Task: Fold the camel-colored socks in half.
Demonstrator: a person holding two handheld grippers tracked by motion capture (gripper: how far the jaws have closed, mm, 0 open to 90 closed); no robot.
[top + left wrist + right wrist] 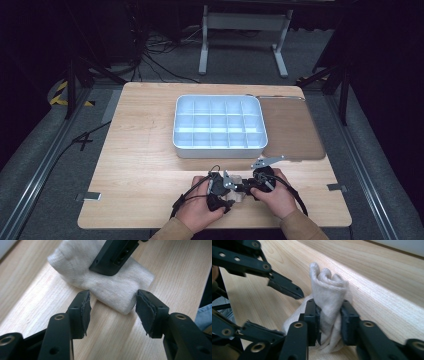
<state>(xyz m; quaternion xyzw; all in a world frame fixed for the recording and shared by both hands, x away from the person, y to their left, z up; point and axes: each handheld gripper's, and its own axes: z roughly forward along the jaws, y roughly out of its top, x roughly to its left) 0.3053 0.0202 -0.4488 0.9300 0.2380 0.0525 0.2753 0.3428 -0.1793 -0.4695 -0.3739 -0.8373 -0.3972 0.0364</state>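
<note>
Right gripper view: right tongs (329, 322) clamp a bunched cream sock (328, 297) lying on the tabletop (387, 290), well short of the white divided tray (219, 122). Left tongs (111, 312) stand apart just beside the sock's free end, gripping nothing. Soft fabric may slip from the one-sided pinch or unroll if pulled before the left tongs close.

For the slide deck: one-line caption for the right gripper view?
Right gripper pinches a bunched white cloth on the wooden table; left gripper open beside it.

Bare table (135, 165) left — divided tray (219, 149) blocks ahead.
</note>
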